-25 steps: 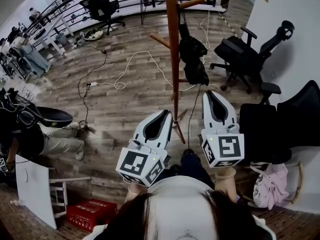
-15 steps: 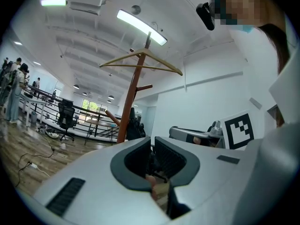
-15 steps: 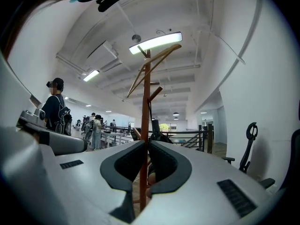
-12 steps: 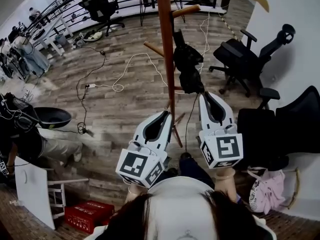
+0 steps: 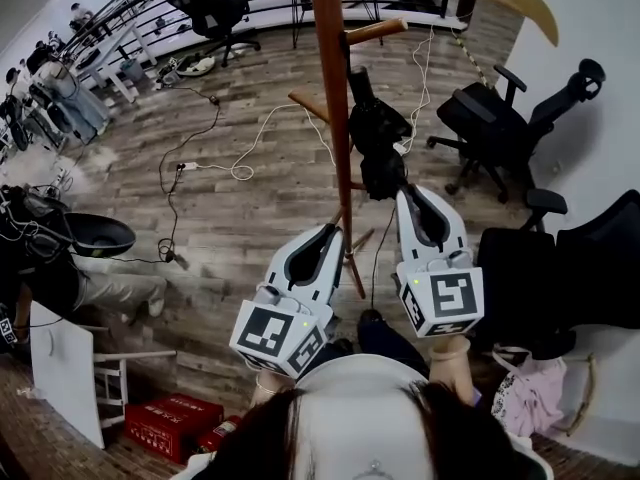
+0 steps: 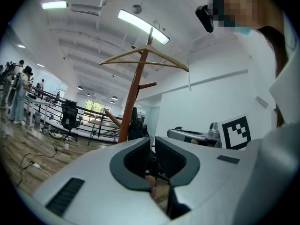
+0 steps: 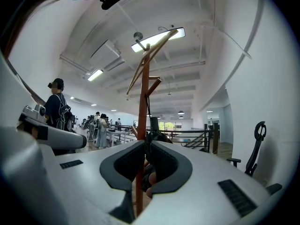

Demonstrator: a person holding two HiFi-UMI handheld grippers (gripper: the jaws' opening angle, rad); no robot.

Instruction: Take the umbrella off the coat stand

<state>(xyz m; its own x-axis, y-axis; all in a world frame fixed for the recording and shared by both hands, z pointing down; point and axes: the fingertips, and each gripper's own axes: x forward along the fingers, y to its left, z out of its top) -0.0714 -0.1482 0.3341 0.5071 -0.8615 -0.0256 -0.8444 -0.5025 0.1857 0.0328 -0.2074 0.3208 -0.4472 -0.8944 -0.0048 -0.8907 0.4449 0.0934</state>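
Clenched and empty, the jaws of the right gripper [image 5: 412, 190] and the left gripper [image 5: 335, 230] are both held level and aimed at the wooden coat stand [image 5: 335, 118] on the plank floor [image 5: 240, 218]. Neither pair has anything between its pads.

A folded black umbrella [image 5: 380, 143] hangs on the stand, close against the right side of the pole and below a short peg [image 5: 375, 30]. Its long axis runs nearly parallel to the pole, with the handle end uppermost.

In the head view the tips of the right gripper sit just beside the umbrella's lower end, while the left gripper points at the base of the pole, farther to the left. In the right gripper view the umbrella [image 7: 153, 128] stands straight ahead, just above that gripper's [image 7: 146, 144] closed tips. In the left gripper view the umbrella [image 6: 136, 125] lies ahead and slightly left of that gripper's [image 6: 152, 142] tips.

That makes the right hand the nearer one and the likelier to take hold. Its jaws would have to part first, then close across the bundle's narrow width before it is lifted clear of the peg.
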